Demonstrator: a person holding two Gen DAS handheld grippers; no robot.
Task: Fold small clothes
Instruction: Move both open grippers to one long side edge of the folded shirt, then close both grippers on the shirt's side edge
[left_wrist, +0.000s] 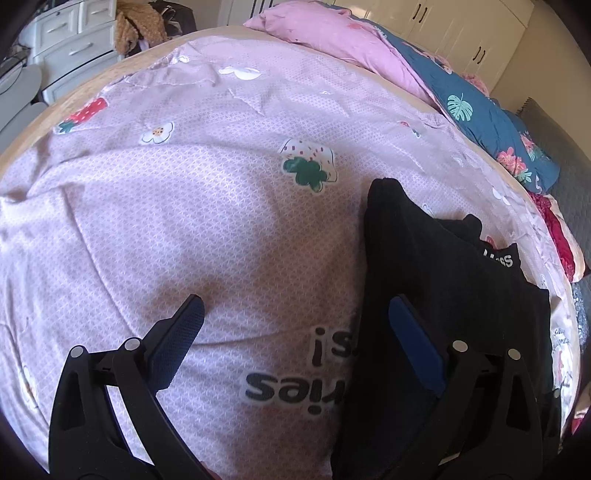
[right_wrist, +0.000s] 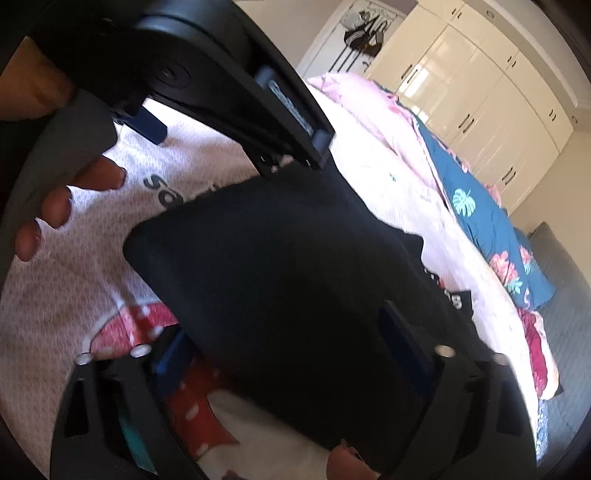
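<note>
Lying on the pink strawberry-print bedsheet (left_wrist: 177, 206), the black garment (left_wrist: 436, 266) fills the lower right of the left wrist view, and a white-lettered band (left_wrist: 500, 258) shows at its far end. The left gripper (left_wrist: 295, 314) is spread wide: its left finger stands over bare sheet, and its right finger (left_wrist: 413, 347) is over the near edge of the black cloth; I cannot tell if it touches.

From the right wrist view, the same garment (right_wrist: 280, 266) covers the centre of the frame and lies between the two fingers of the right gripper (right_wrist: 291, 354), which are also wide apart with nothing pinched. At the upper left of this frame the left gripper (right_wrist: 221, 74) and the person's left hand (right_wrist: 66, 206) appear just beyond the garment. A blue floral duvet (right_wrist: 491, 221) lies at the right.
</note>
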